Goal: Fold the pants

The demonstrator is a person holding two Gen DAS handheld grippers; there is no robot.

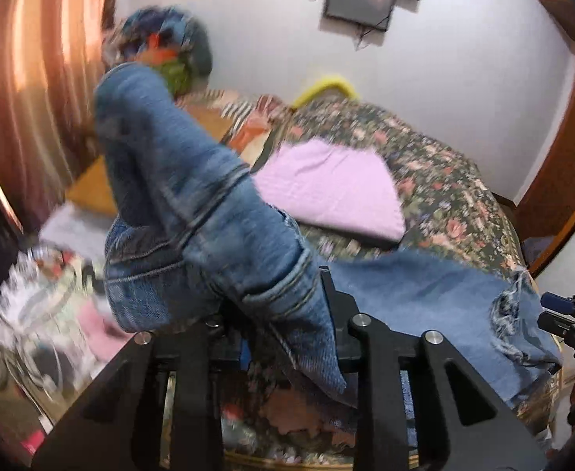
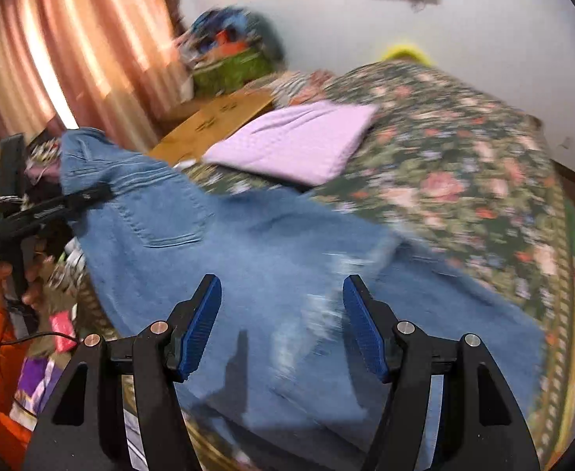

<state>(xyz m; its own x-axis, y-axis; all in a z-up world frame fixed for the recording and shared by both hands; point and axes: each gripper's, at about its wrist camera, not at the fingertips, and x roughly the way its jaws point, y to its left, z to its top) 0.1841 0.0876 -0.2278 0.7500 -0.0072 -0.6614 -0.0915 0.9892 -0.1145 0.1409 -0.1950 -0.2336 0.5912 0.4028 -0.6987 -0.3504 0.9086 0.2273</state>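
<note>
A person is folding jeans (image 2: 248, 251) on a floral bedspread (image 2: 464, 165), working 2 handheld grippers. The left gripper (image 1: 283, 314) is clamping a bunched waistband end, denim filling the gap between its jaws and rising in a lifted fold in front of its camera. The right-wrist view is showing that same gripper at the far left of the garment, by the pocket and waistband. The right gripper (image 2: 283, 325) is hovering over the frayed leg, its blue pads (image 2: 205, 329) standing wide apart with nothing between them.

The jeans are lying across the near edge of the bed, their long axis running from the waistband at the left hand out to the leg hems on the right. A folded pink cloth (image 2: 299, 137) is sitting well apart, farther up the bed. Judging by this layout, the right gripper is nearer the leg and looks best placed to pin or grab it while the left is carrying the waistband across.
</note>
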